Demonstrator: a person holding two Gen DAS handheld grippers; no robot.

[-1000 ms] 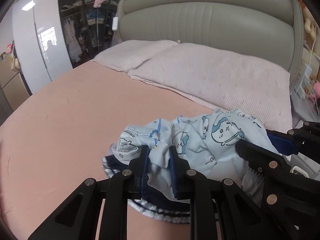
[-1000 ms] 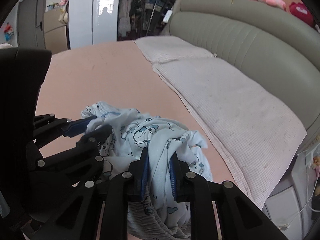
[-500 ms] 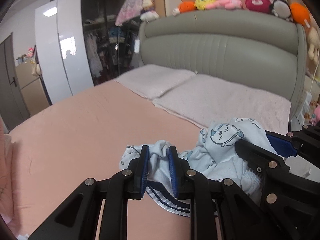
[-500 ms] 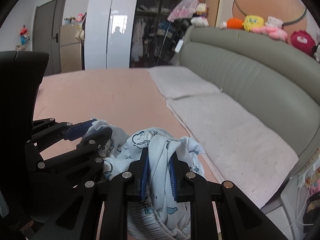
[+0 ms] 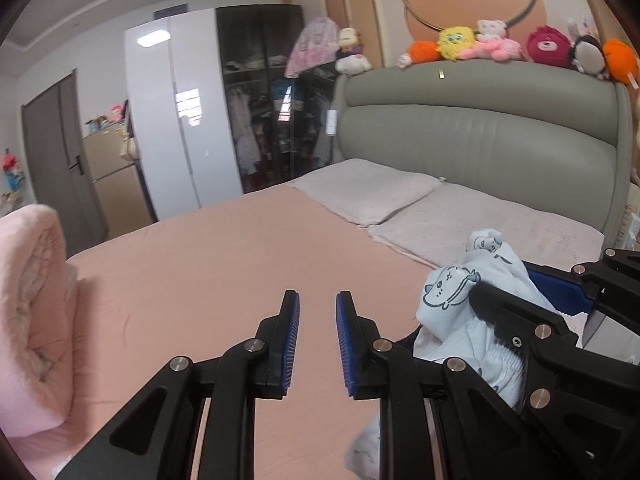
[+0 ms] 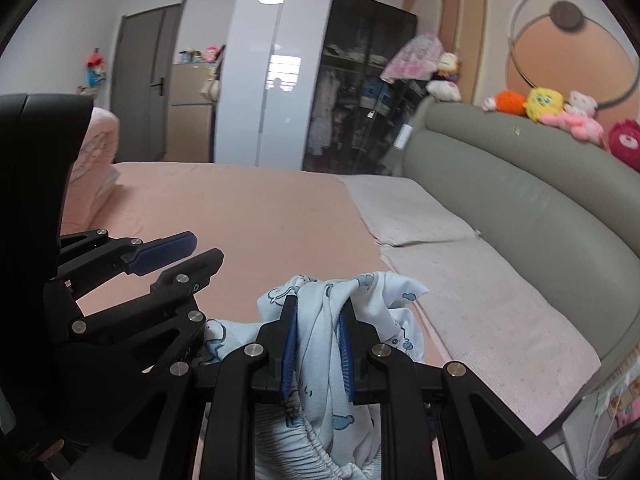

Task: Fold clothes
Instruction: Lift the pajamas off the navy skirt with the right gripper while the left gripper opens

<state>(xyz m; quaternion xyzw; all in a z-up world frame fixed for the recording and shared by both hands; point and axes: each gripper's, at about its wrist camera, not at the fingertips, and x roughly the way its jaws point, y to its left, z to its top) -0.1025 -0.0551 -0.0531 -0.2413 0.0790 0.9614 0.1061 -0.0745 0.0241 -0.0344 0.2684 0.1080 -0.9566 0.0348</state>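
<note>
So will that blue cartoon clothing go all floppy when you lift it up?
Probably floppy: the garment droops in folds from the right gripper. Likely light too, since one pinch holds it up.

pale blue cartoon-print garment [image 6: 320, 320], pink bedsheet [image 5: 200, 272], grey-green headboard [image 5: 480, 140]

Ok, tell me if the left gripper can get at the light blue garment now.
Probably yes: the left gripper is empty, and the light blue garment hangs close beside it, though the right gripper crowds it.
</note>
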